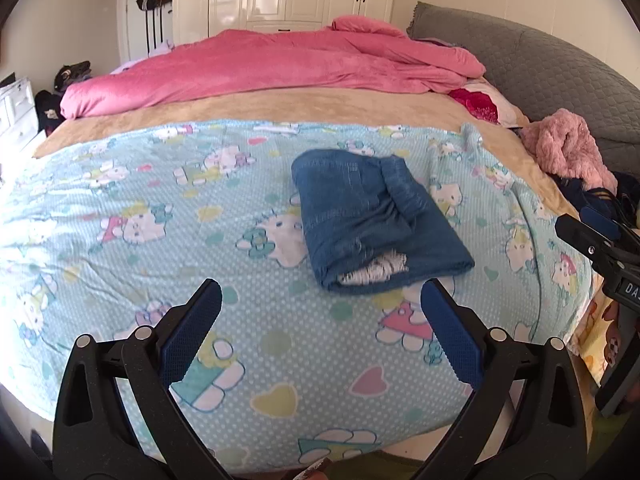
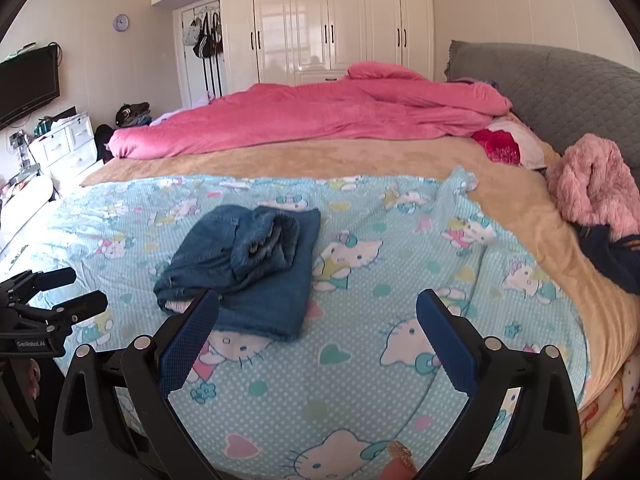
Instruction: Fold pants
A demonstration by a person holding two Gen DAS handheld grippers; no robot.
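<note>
A pair of blue jeans (image 1: 372, 216) lies folded into a compact bundle on the light blue cartoon-cat blanket (image 1: 160, 240); a frayed white patch shows at its near edge. It also shows in the right wrist view (image 2: 248, 268). My left gripper (image 1: 320, 304) is open and empty, held above the blanket just in front of the jeans. My right gripper (image 2: 318, 316) is open and empty, to the right of the jeans; its left fingertip overlaps the bundle's near edge in view. Each gripper shows at the edge of the other's view, the right gripper (image 1: 600, 248) and the left gripper (image 2: 52, 300).
A pink duvet (image 2: 320, 120) is bunched along the far side of the bed over a tan sheet (image 2: 280, 156). A fluffy pink garment (image 2: 596, 184) and dark clothes (image 2: 612, 256) lie at the right by the grey headboard (image 2: 560, 80). White wardrobes (image 2: 340, 20) stand behind.
</note>
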